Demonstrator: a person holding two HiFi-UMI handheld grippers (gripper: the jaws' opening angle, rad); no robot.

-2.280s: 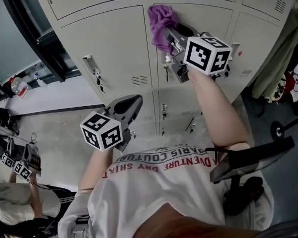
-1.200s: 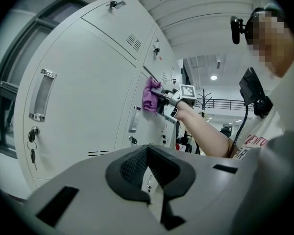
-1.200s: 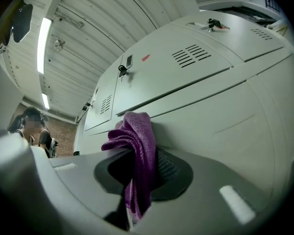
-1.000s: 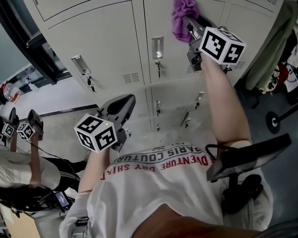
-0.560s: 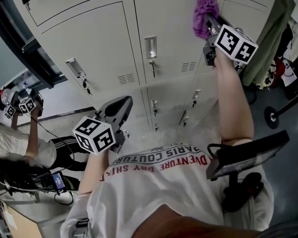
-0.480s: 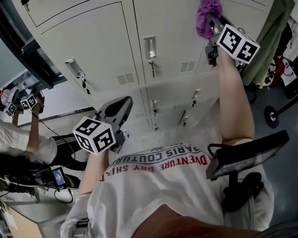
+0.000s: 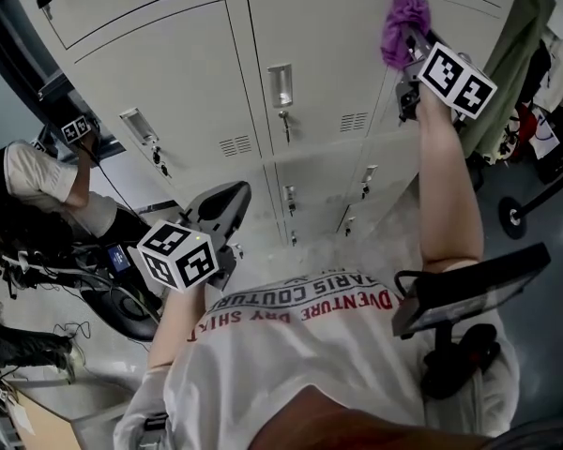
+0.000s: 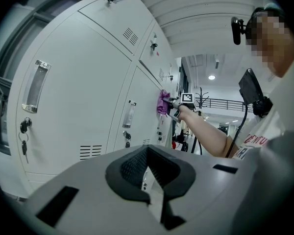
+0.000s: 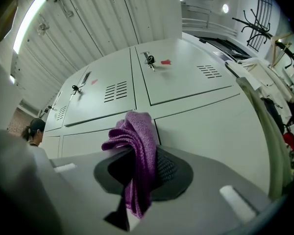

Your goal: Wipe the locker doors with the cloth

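Note:
A purple cloth point(image 7: 403, 22) is pressed against the grey locker doors point(image 7: 333, 54), near the upper right corner of the middle door. My right gripper point(image 7: 408, 43) is shut on it, arm stretched forward. In the right gripper view the cloth point(image 9: 137, 151) hangs bunched between the jaws of the right gripper point(image 9: 142, 173), over a seam between doors. My left gripper point(image 7: 227, 202) is held low by my waist, jaws together and holding nothing, away from the lockers. The left gripper view shows the left gripper point(image 8: 152, 176), with the cloth point(image 8: 162, 103) far ahead on the door.
Each door has a handle point(image 7: 281, 84) with a key hanging below it. A green coat point(image 7: 511, 73) hangs right of the lockers. Another person point(image 7: 38, 181) stands at the left among cables and gear. A black screen point(image 7: 469, 289) juts out by my right side.
My right gripper has carried the cloth rightward across the door, from beside the handle to the door's upper right corner. The left gripper stayed put. The person at left moved closer.

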